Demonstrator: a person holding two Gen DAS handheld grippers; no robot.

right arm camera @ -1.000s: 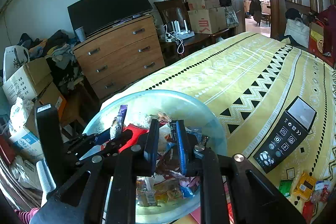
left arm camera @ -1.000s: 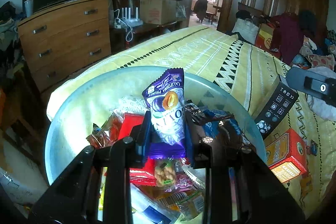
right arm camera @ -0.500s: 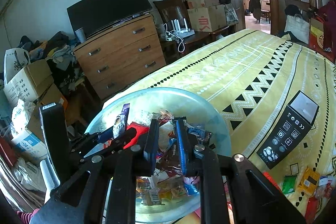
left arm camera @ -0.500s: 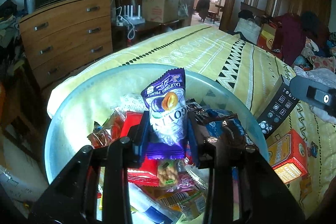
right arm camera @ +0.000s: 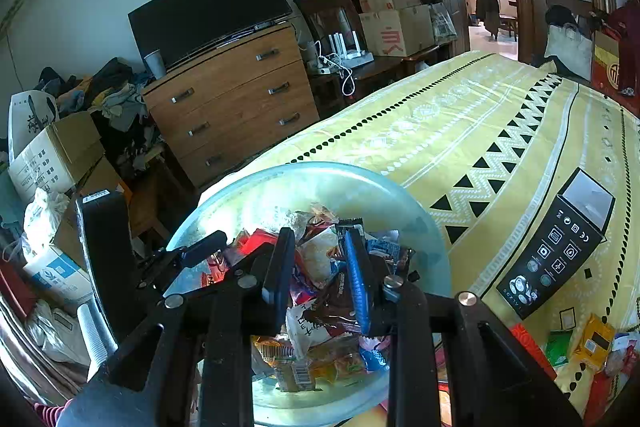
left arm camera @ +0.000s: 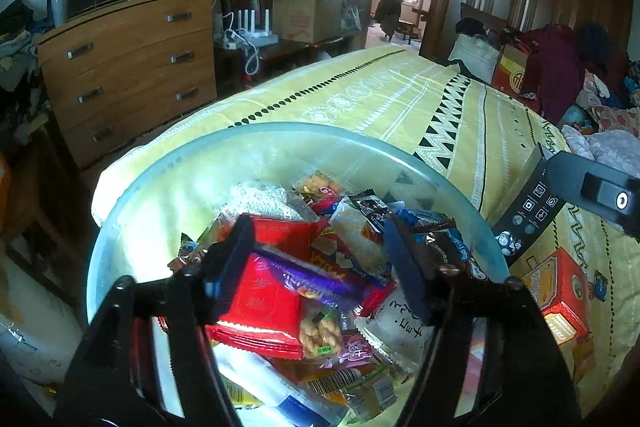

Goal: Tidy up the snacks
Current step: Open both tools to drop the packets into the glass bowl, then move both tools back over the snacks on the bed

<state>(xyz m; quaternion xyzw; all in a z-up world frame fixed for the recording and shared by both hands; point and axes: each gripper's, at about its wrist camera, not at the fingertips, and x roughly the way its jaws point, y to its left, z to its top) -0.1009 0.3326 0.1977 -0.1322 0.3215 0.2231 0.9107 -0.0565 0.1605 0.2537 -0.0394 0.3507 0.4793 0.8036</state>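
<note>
Both grippers over glass bowl (left arm camera: 120, 227) on bed: left gripper (left arm camera: 320, 259) opening wide, purple packet (left arm camera: 316, 283) lying loose on heap between fingers; right gripper (right arm camera: 320, 267) opening slightly, empty; red box (left arm camera: 560, 291) at three o'clock; withdrawing straight upward should avoid snagging wrappers

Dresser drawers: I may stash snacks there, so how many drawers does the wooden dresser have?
3, stacked on the dresser under the TV: top drawer, middle drawer, bottom drawer. All look closed. Clutter hides the floor beside it, not its front.
</note>
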